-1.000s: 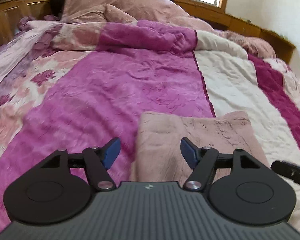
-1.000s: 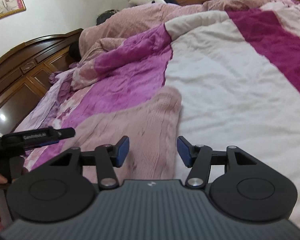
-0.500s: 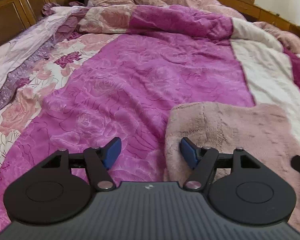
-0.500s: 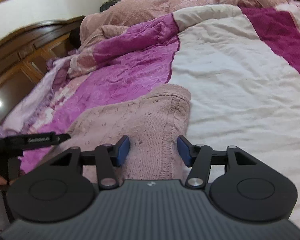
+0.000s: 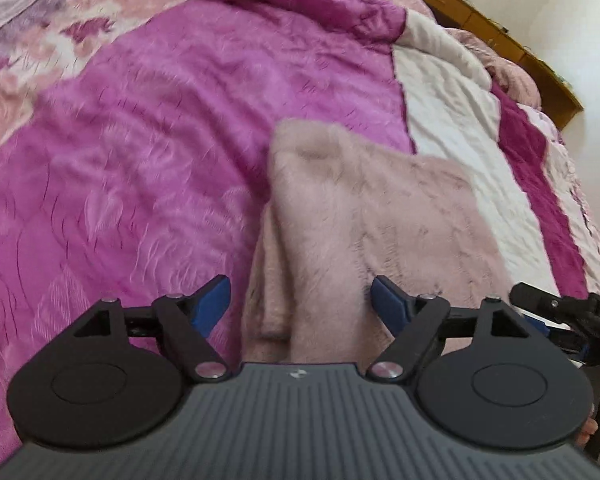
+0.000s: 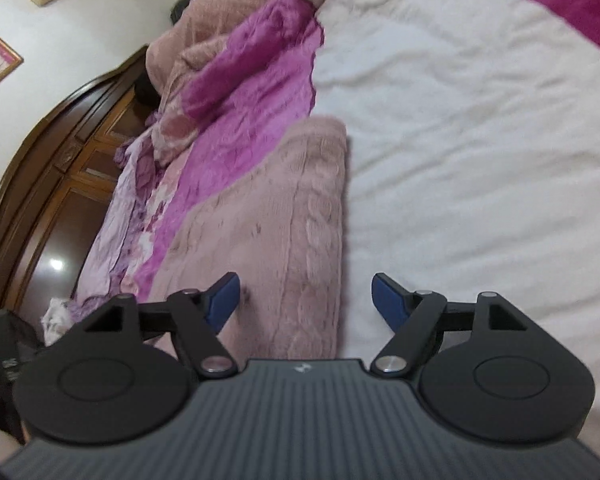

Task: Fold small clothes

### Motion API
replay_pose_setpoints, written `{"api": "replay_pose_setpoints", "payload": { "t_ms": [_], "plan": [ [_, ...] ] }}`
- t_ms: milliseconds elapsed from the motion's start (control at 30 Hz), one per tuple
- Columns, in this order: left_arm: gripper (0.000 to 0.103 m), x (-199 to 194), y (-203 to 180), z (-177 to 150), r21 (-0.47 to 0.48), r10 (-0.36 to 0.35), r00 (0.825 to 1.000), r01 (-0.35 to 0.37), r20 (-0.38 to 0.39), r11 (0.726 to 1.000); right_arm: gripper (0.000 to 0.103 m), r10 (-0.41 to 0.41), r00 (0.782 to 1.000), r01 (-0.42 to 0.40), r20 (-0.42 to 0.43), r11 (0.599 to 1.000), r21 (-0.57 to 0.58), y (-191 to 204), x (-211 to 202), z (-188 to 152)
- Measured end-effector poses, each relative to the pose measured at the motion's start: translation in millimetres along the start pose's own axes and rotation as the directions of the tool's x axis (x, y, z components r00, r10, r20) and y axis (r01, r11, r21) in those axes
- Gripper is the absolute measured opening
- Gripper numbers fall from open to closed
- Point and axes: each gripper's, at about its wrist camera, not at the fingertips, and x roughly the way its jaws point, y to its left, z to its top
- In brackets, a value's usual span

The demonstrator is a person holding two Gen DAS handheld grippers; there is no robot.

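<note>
Two hand-held grippers, left gripper (image 5: 300, 304) and right gripper (image 6: 305, 300), were both spread wide with nothing between the blue pads, each bearing only a small pale emblem on its grey body, too small to read. One pink knitted garment (image 5: 380, 216) lay folded flat on the magenta-and-cream quilt (image 5: 120, 140), its left folded edge lying between the left gripper's fingers and its right edge (image 6: 300, 220) between the right gripper's. Compared with half a second earlier, both cameras had tipped down and drawn closer over the garment, so the wooden headboard (image 6: 40, 184) showed only in the right view.
</note>
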Motion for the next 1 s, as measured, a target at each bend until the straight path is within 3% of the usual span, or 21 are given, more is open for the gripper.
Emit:
{"api": "replay_pose_setpoints", "payload": {
  "t_ms": [167, 333, 367, 500, 600, 800, 1000],
  "plan": [
    [0.087, 9, 7, -4, -0.071, -0.056, 0.998, 0.054, -0.024, 0.996, 0.075, 0.072, 0.995, -0.073, -0.068, 0.997, -0.003, 4, 20, -4],
    [0.086, 26, 10, -9, -0.127, -0.224, 0.974, 0.218, -0.040, 0.968, 0.074, 0.094, 0.993, -0.093, -0.067, 0.996, 0.009, 7, 37, -5],
    [0.085, 27, 9, -11, -0.131, -0.241, 0.970, 0.235, -0.031, 0.963, 0.069, 0.096, 0.993, -0.095, -0.066, 0.995, 0.010, 9, 39, -4],
    [0.055, 24, 6, -15, -0.134, -0.250, 0.968, 0.249, 0.005, 0.959, 0.053, 0.090, 0.994, -0.090, -0.065, 0.996, -0.008, 17, 34, 3],
    [0.046, 11, 5, -14, -0.135, -0.274, 0.961, 0.276, 0.031, 0.952, 0.048, 0.125, 0.991, -0.126, -0.040, 0.992, -0.021, 30, 21, 12],
    [0.046, -22, -26, -11, -0.117, -0.341, 0.938, 0.346, 0.068, 0.931, 0.048, 0.160, 0.987, -0.159, 0.014, 0.986, -0.050, 48, -30, 30],
    [0.046, -47, -75, -29, -0.074, -0.418, 0.906, 0.423, 0.071, 0.903, 0.048, 0.149, 0.987, -0.145, 0.059, 0.987, -0.068, 31, -97, 25]
  ]
}}
